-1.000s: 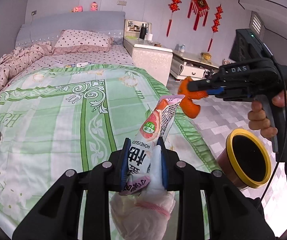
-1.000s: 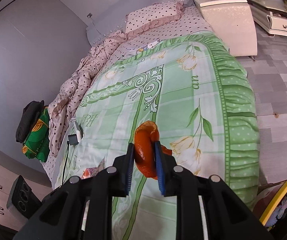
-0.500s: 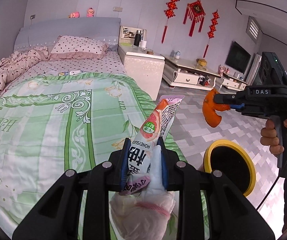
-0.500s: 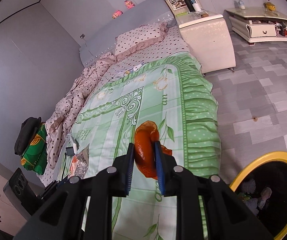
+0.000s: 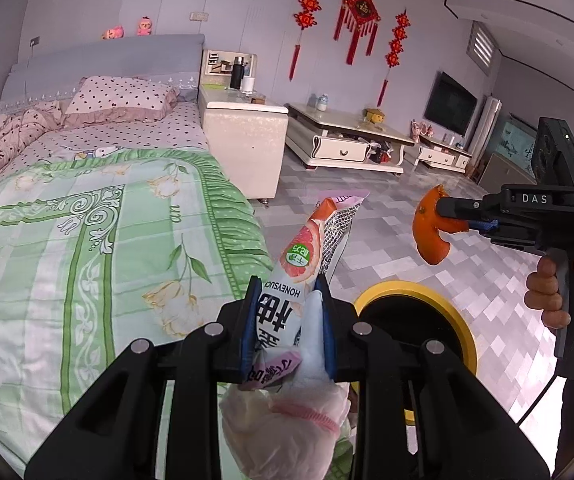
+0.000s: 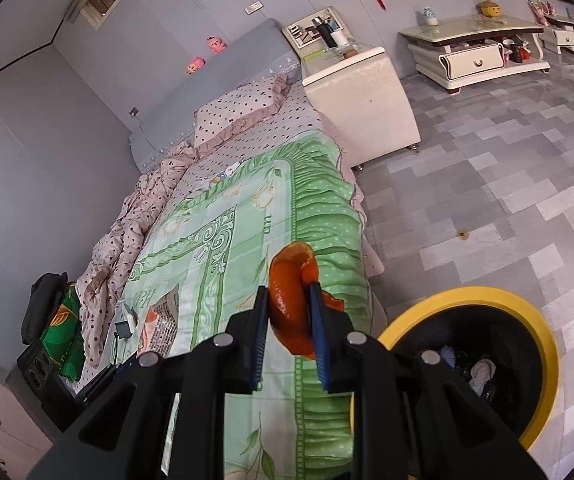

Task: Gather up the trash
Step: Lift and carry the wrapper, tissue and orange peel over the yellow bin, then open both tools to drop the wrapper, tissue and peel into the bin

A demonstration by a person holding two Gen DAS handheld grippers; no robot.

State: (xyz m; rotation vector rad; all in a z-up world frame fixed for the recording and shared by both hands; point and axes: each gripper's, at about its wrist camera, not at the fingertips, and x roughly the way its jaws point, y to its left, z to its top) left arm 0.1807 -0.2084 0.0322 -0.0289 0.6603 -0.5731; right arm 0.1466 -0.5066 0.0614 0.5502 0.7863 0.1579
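Both grippers are now hanging close to the bin, where a second ago they were over the bed. The left gripper [image 5: 287, 320] is keeping its jaws clamped on a grapefruit-print snack wrapper [image 5: 303, 256], with what is probably a crumpled tissue or thin plastic bag [image 5: 283, 420] pinched in alongside and bulging out beneath the fingers. The yellow-rimmed bin [image 5: 415, 292] is sitting just ahead of this gripper and slightly to its right, its dark mouth partly hidden behind the right finger. The green quilted bed [image 5: 87, 240] is sliding off to the gripper's left.

The right gripper [image 6: 289, 320] is holding its jaws tight on a curl of orange peel [image 6: 287, 304]. From this gripper, the bin [image 6: 467, 292] is lying below and to the right, open, with dark bags and scraps already inside; the bed edge is directly ahead beneath the peel. In the left view the peel [image 5: 431, 236] is hovering above the bin's far rim.

Since both loads have come off the bed and nearly over the opening, the carrying seems almost finished; releasing into the bin looks like the remaining step.
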